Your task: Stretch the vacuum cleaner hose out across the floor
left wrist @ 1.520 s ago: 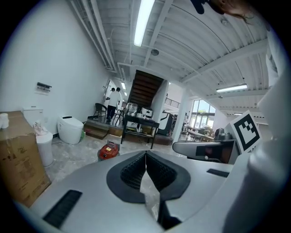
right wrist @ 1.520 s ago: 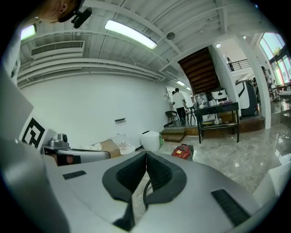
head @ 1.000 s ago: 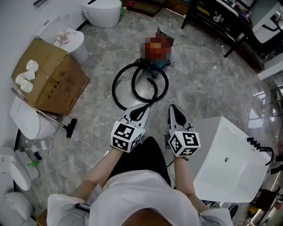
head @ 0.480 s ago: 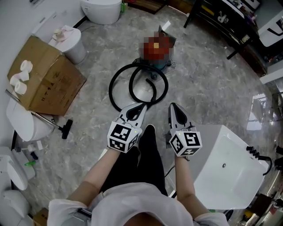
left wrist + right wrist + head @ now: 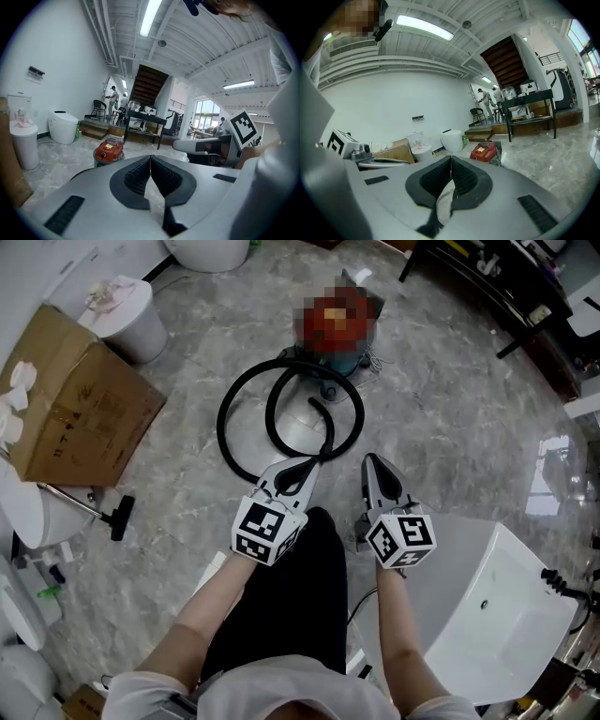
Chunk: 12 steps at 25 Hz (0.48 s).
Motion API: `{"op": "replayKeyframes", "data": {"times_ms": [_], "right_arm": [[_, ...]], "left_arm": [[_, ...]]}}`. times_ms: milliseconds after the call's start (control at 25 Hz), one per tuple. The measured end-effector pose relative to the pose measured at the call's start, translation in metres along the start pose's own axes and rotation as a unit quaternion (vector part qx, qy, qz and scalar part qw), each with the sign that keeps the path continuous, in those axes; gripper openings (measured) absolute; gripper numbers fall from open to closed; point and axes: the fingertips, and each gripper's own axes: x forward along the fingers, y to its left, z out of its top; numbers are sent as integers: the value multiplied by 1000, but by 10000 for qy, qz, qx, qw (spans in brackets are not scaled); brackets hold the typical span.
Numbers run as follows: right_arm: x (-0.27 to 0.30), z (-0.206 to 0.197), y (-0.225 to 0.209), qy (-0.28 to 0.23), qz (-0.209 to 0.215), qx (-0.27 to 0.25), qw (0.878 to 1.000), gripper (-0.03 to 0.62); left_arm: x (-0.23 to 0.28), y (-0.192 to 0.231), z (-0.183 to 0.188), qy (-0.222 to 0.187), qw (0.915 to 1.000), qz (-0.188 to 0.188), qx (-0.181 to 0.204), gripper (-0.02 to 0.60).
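Black hose [image 5: 222,421] still coiled, but we've sunk nearer, left gripper [image 5: 306,466] and right gripper [image 5: 372,460] both pinched together, apparently empty.

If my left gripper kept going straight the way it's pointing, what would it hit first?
Probably the coiled black vacuum hose on the floor, just ahead of the left gripper; the red vacuum cleaner sits left of that line. Height unclear.
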Motion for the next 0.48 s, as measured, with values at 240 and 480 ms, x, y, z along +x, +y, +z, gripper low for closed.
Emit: {"op": "replayKeyframes", "data": {"times_ms": [240,480], "right_arm": [[45,-90,-59,119,-177,57,9998,14],[84,-167,-117,189,-294,7,9994,14]], "left_arm": [[43,39,-97,232,9997,100,-52,9],[83,75,-180,309,9994,164,-78,9]]}}
